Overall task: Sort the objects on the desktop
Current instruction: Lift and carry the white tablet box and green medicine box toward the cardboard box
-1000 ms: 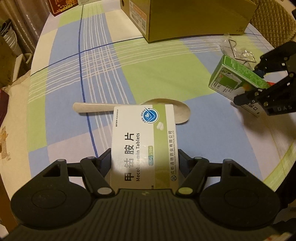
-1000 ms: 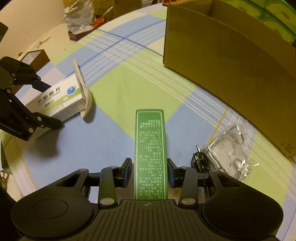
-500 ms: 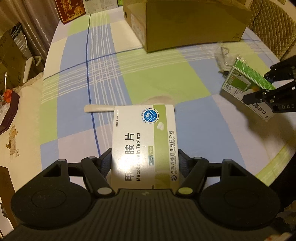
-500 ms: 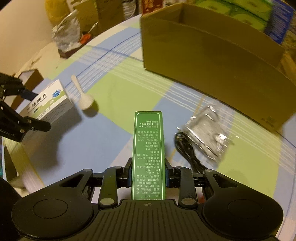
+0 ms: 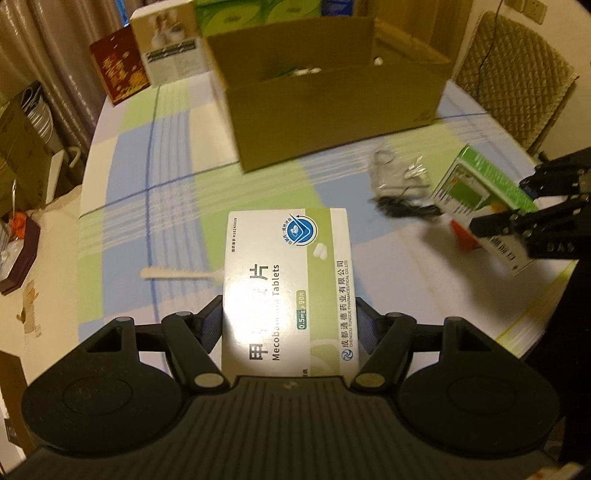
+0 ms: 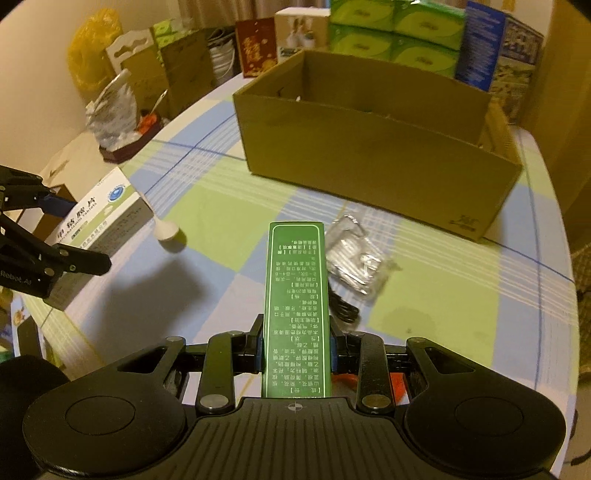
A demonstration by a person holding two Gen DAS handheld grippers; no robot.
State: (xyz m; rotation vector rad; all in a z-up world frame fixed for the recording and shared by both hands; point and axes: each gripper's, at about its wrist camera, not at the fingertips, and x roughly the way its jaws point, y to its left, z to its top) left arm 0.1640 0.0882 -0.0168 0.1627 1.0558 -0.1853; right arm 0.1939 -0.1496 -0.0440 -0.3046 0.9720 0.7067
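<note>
My left gripper [image 5: 290, 325] is shut on a white and green tablet box [image 5: 288, 288], held flat above the checked tablecloth. The right wrist view has that gripper [image 6: 55, 236] and its tablet box [image 6: 107, 218] at the left. My right gripper [image 6: 296, 347] is shut on a narrow green medicine box [image 6: 295, 295], held on edge. The left wrist view shows this gripper [image 5: 532, 218] and the green box [image 5: 480, 184] at the right. An open cardboard box [image 6: 369, 173] stands at the back of the table. A white spoon [image 6: 166, 230] lies on the cloth.
A clear plastic bag [image 6: 354, 258] and a black cable [image 6: 343, 310] lie in front of the cardboard box [image 5: 332, 107]. Green tissue packs [image 6: 391, 33] and a red box [image 6: 255, 44] stand behind it. A quilted chair [image 5: 517, 92] stands at the far right table edge.
Both grippers have risen and pulled back with their boxes still held. The table looks smaller below, and the cardboard box's open top has come into view.
</note>
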